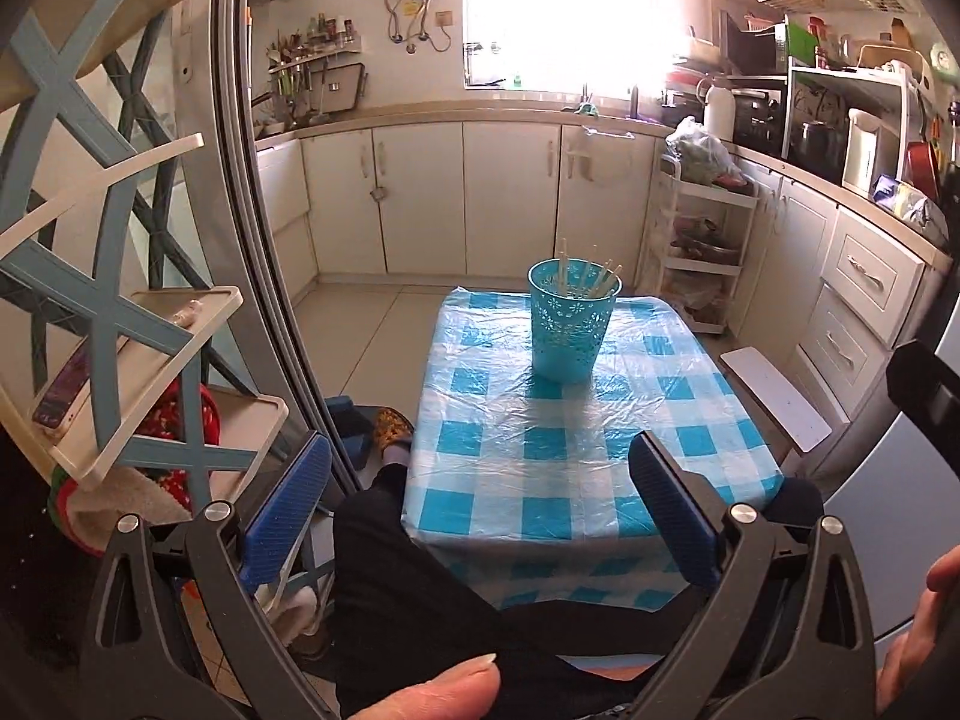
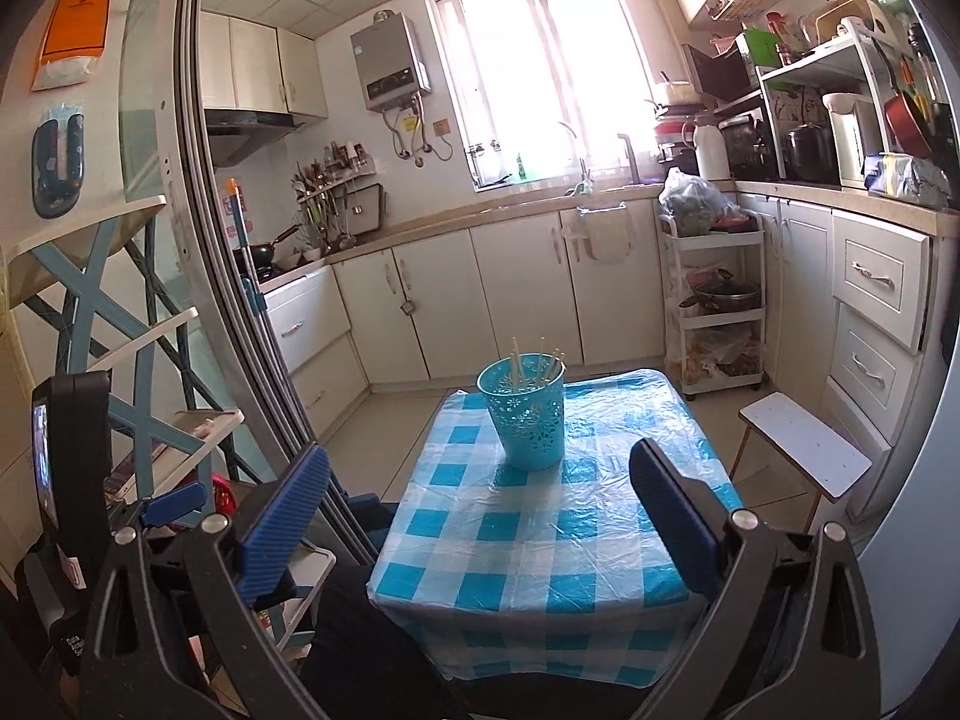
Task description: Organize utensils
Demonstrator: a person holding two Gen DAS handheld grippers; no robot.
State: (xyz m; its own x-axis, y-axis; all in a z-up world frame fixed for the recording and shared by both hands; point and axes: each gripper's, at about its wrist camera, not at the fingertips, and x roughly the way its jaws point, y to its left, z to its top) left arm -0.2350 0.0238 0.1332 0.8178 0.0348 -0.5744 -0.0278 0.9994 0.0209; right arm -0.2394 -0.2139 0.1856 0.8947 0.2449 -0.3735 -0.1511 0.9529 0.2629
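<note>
Turquoise holder: perforated plastic cup with a flower pattern (image 1: 573, 324) (image 2: 524, 417), standing upright toward the far half of the table.
Contents: several pale chopsticks (image 1: 591, 276) (image 2: 537, 363), leaning inside the cup with their ends above the rim; exact count cannot be told.
Table: small, covered by a blue-and-white checked plastic cloth (image 1: 570, 456) (image 2: 540, 540) — bare apart from the cup.
Left gripper: black frame with blue ribbed pads (image 1: 480, 516), fingers spread wide, nothing between them, held back over the near edge of the table, well apart from the cup.
Right gripper: same build (image 2: 480, 516), fingers likewise spread wide and empty, near the table's near edge, well apart from the cup.
Person: dark-trousered legs (image 1: 408, 588) at the near side of the table; a thumb (image 1: 432, 690) at the lower edge of the left view.
Surroundings: cream kitchen cabinets (image 2: 510, 294), bright window (image 2: 540, 72) — a white tiered trolley (image 2: 714, 300) to the right beyond the table.
</note>
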